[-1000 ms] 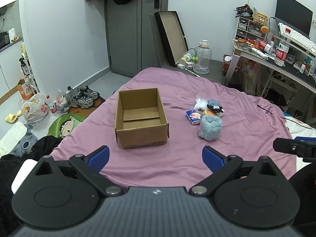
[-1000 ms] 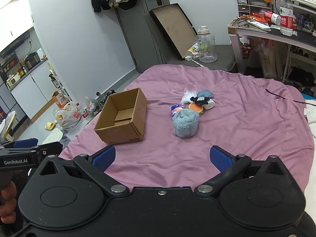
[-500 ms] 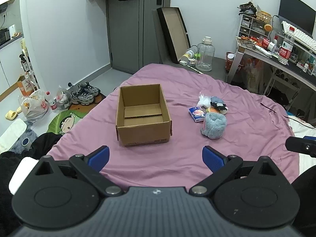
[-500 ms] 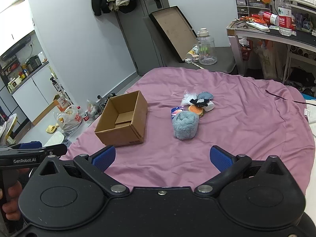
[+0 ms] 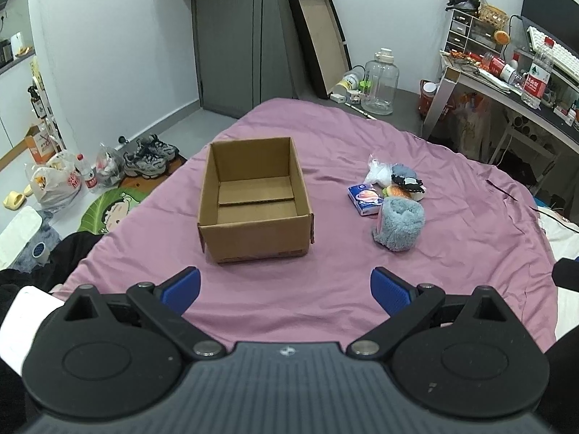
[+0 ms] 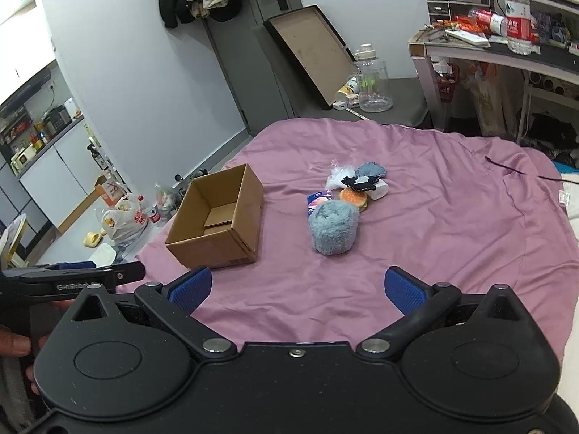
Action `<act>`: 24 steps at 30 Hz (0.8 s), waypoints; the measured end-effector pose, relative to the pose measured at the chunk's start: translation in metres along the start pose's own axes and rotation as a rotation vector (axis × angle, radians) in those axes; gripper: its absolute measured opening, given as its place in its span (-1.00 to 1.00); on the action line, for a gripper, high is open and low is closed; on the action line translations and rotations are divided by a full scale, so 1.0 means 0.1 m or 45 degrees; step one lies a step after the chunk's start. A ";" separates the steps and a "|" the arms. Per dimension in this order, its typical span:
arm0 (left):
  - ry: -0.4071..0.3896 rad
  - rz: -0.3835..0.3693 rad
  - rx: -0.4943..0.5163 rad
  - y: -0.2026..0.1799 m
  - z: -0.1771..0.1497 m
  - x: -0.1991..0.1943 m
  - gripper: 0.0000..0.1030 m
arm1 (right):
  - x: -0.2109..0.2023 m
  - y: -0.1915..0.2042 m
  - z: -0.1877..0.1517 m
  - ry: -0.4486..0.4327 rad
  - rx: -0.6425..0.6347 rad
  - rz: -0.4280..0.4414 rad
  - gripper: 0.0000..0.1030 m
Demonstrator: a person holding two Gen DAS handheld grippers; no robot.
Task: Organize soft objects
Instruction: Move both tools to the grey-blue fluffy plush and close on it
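left tool (image 5: 286,285): jaws wide, empty
right tool (image 6: 296,285): jaws wide, empty
box (image 5: 253,199): on bed (image 5: 343,271), empty
towel roll (image 6: 333,227): right of box, well apart
risk: roll squashes, slips out

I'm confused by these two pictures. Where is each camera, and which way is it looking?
Left wrist: rides the left gripper, facing the cardboard box straight ahead; open blue jaws show.
Right wrist: rides the right gripper, facing the fluffy blue roll; open jaws, the left gripper and a hand show.
Both share the box, roll and purple bed.
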State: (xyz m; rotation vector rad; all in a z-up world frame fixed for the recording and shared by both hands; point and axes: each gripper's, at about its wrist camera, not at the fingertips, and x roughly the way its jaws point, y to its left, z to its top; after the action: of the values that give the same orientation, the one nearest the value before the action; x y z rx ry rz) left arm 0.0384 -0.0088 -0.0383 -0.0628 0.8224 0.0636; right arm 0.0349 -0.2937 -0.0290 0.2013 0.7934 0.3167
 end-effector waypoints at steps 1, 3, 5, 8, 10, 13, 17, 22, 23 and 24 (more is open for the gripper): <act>0.007 0.000 -0.001 -0.01 0.01 0.04 0.94 | 0.02 -0.02 0.01 0.000 0.011 -0.001 1.00; 0.017 -0.004 0.000 -0.04 0.02 0.11 0.94 | 0.06 -0.07 0.02 0.000 0.037 -0.011 1.00; 0.025 -0.013 -0.005 -0.06 0.04 0.18 0.94 | 0.12 -0.13 0.04 0.006 0.062 -0.018 1.00; 0.034 -0.029 -0.018 -0.09 0.08 0.30 0.93 | 0.22 -0.21 0.07 0.032 0.094 0.007 1.00; 0.042 -0.041 -0.022 -0.12 0.10 0.37 0.93 | 0.30 -0.26 0.08 0.042 0.115 -0.022 0.99; 0.049 -0.055 -0.019 -0.17 0.15 0.47 0.93 | 0.46 -0.32 0.11 0.065 0.152 -0.028 0.99; 0.057 -0.070 -0.023 -0.23 0.22 0.61 0.92 | 0.73 -0.36 0.14 0.113 0.163 -0.038 0.97; 0.067 -0.096 -0.017 -0.33 0.30 0.83 0.91 | 0.99 -0.47 0.19 0.162 0.201 -0.048 0.85; 0.067 -0.089 -0.014 -0.35 0.33 0.88 0.91 | 1.03 -0.50 0.20 0.158 0.216 -0.044 0.85; 0.069 -0.088 -0.017 -0.37 0.35 0.92 0.90 | 1.06 -0.53 0.21 0.152 0.233 -0.036 0.85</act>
State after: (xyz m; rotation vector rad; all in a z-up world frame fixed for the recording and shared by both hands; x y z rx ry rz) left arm 0.1294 -0.0398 -0.0809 -0.1061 0.8736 0.0027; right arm 0.1305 -0.3072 -0.1009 0.3455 0.9437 0.2310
